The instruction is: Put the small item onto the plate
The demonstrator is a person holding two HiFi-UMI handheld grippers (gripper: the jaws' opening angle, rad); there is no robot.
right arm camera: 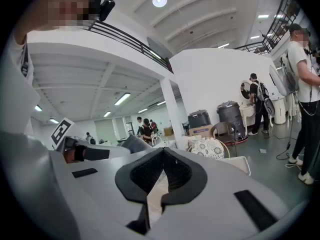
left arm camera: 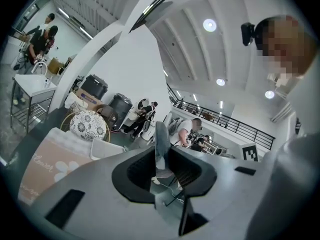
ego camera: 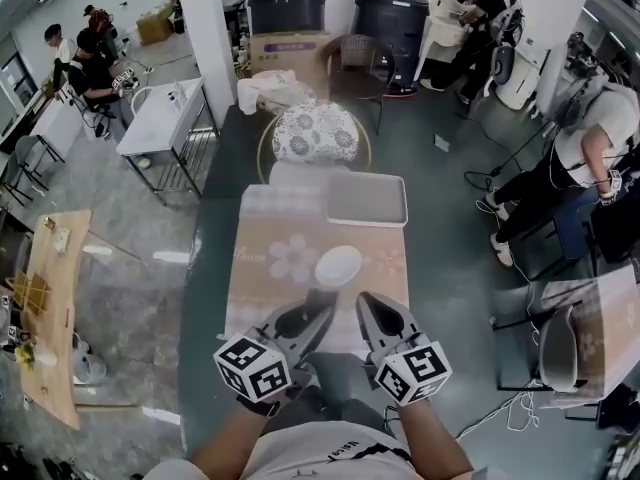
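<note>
On the flowered tablecloth (ego camera: pixel 270 258) just ahead of you sits the white plate (ego camera: pixel 338 266); your left gripper (ego camera: pixel 325 304) is slightly parted and empty, your right gripper (ego camera: pixel 366 300) closed on nothing

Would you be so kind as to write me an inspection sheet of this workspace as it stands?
Surface: table under a flower-print cloth.
Job's things: white plate just beyond the claws, nothing seen on it; small item not identified for certain.
Clutter: pale tray at the table's far end.
Grippers: left gripper has a blue-grey strip showing at its claw tips, and I cannot tell whether it is held or background; right gripper has its claw tips together with nothing between.
Cables: white cable on the floor at the right.
Surroundings: flower-cushioned chair beyond the table; dark bins by the wall; a person in a white shirt at the right.
</note>
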